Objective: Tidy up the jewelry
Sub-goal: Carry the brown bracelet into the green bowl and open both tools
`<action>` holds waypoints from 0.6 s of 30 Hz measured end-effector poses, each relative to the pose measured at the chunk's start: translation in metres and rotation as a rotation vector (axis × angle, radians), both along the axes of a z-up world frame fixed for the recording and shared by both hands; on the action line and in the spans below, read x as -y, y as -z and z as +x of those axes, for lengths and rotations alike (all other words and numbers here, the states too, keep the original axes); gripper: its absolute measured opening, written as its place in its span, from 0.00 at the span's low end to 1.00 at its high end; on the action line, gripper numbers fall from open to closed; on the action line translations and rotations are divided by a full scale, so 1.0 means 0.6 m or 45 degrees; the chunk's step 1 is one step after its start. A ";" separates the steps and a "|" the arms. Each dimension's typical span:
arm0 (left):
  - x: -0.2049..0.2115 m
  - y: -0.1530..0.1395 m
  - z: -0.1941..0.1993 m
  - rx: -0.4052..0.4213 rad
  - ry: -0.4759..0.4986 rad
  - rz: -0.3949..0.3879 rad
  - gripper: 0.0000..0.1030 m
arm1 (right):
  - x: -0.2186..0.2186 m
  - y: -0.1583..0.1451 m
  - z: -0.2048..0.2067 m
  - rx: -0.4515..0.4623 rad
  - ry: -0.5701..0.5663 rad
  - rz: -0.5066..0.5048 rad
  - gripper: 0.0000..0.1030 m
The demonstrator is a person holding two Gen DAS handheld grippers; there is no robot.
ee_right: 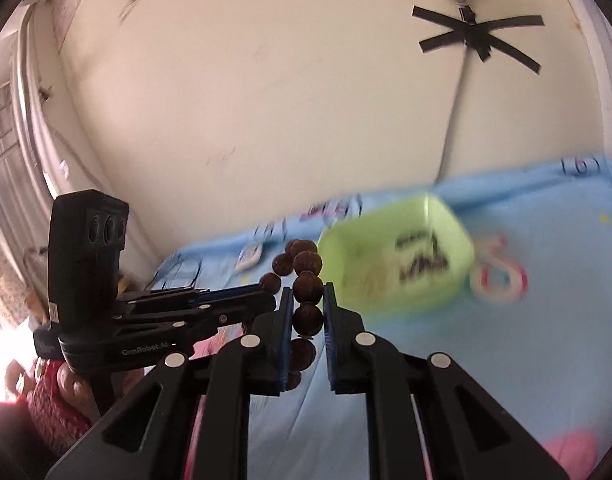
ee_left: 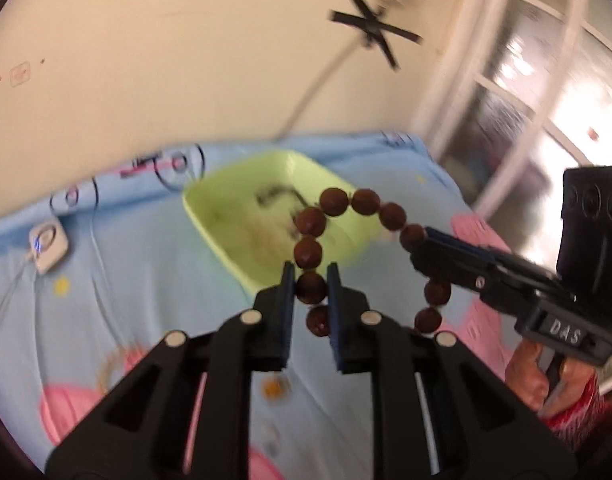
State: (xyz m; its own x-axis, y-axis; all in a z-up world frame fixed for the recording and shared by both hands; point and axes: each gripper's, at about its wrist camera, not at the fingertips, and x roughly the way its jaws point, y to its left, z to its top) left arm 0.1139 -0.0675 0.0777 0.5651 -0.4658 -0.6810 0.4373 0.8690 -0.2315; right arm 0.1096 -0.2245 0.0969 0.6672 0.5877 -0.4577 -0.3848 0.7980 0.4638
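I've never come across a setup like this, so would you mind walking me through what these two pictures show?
No robot here: a person holds a hand-held two-finger gripper in each hand, each with a fisheye camera looking along its fingers. One picture comes from the left gripper, the other from the right gripper; each also sees the other tool. Both are shut on one brown bead bracelet, lifted between them above a blue patterned bedsheet. Behind it sits a green tray already holding dark jewelry, too blurred to name.
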 end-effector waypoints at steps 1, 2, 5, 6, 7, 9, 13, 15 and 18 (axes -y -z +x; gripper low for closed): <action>0.003 0.002 0.034 -0.004 -0.017 0.000 0.14 | 0.000 0.003 0.020 -0.006 0.018 -0.005 0.00; 0.007 0.006 0.055 0.000 -0.036 0.020 0.14 | -0.005 0.010 0.049 -0.021 0.041 -0.027 0.00; 0.015 0.032 0.114 -0.003 -0.084 0.104 0.14 | -0.014 0.044 0.113 -0.087 0.084 -0.047 0.00; 0.018 0.042 0.130 -0.004 -0.100 0.130 0.14 | -0.016 0.056 0.127 -0.102 0.111 -0.059 0.00; 0.020 0.050 0.143 -0.003 -0.114 0.153 0.15 | -0.018 0.069 0.142 -0.116 0.147 -0.078 0.00; 0.015 0.063 0.165 -0.021 -0.143 0.187 0.21 | -0.013 0.079 0.152 -0.146 0.179 -0.070 0.00; -0.028 0.041 0.134 -0.038 -0.191 0.064 0.31 | 0.012 0.067 0.105 -0.106 0.141 -0.007 0.00; -0.051 0.032 0.099 -0.064 -0.208 0.003 0.31 | 0.022 0.057 0.073 -0.069 0.134 -0.015 0.00; -0.059 0.044 0.066 -0.152 -0.191 -0.048 0.31 | 0.047 0.055 0.036 -0.075 0.143 0.008 0.00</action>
